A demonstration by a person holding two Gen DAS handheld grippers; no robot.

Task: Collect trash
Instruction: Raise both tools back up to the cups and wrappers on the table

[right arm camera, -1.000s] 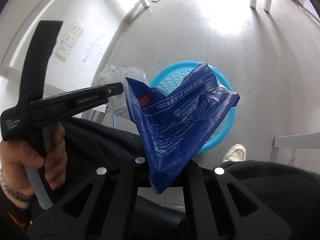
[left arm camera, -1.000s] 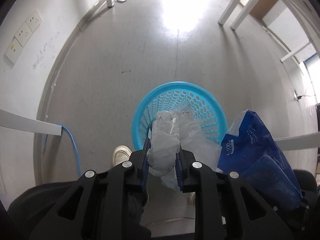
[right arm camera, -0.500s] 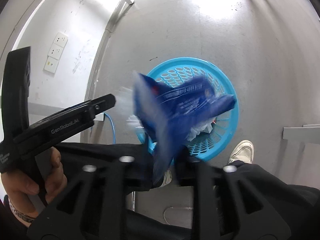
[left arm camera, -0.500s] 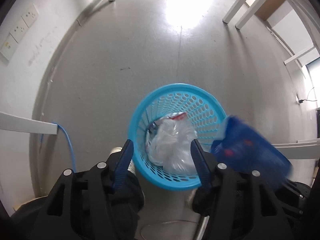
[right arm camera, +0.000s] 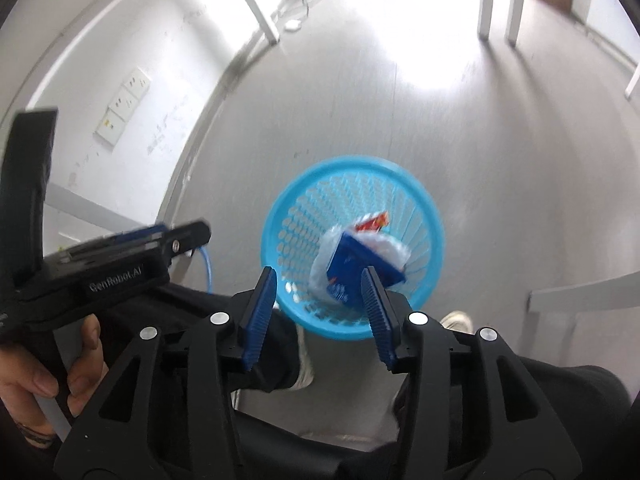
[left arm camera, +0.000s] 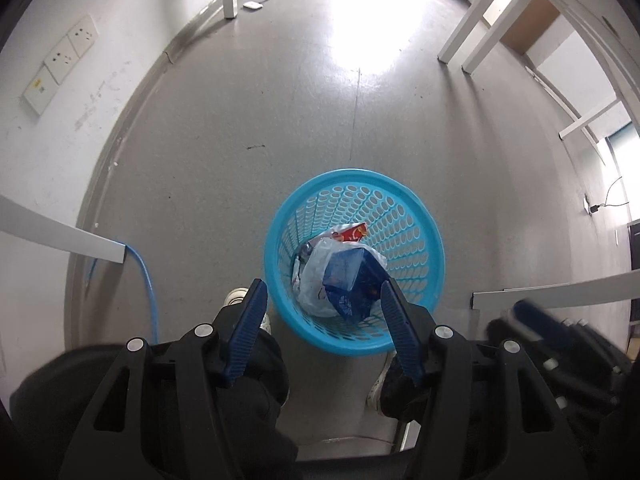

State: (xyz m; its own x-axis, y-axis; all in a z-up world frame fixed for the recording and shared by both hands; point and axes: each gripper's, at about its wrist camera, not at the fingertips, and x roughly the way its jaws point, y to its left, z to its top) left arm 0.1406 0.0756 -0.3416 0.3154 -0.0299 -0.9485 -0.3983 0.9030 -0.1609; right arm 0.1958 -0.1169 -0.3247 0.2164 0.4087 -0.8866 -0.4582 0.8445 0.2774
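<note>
A light blue perforated basket point(left arm camera: 416, 216) stands on the grey floor below both grippers; it also shows in the right wrist view point(right arm camera: 304, 208). Inside it lie a clear plastic bag point(left arm camera: 314, 264), a dark blue packet point(left arm camera: 352, 276) on top of it, and a red wrapper point(left arm camera: 354, 234). The same blue packet point(right arm camera: 346, 264) and red wrapper point(right arm camera: 374, 222) show in the right wrist view. My left gripper point(left arm camera: 322, 292) is open and empty above the basket's near rim. My right gripper point(right arm camera: 320, 278) is open and empty above the basket.
A white wall with sockets point(left arm camera: 60, 64) runs along the left. White table legs point(left arm camera: 460, 36) stand at the far right, a white bar point(left arm camera: 60, 236) and blue cable point(left arm camera: 146, 276) at the left. The person's shoes point(left arm camera: 240, 296) and dark trousers are under the grippers.
Both grippers opened. The clear bag dropped from the left gripper into the basket, then the blue packet dropped from the right gripper onto it.
</note>
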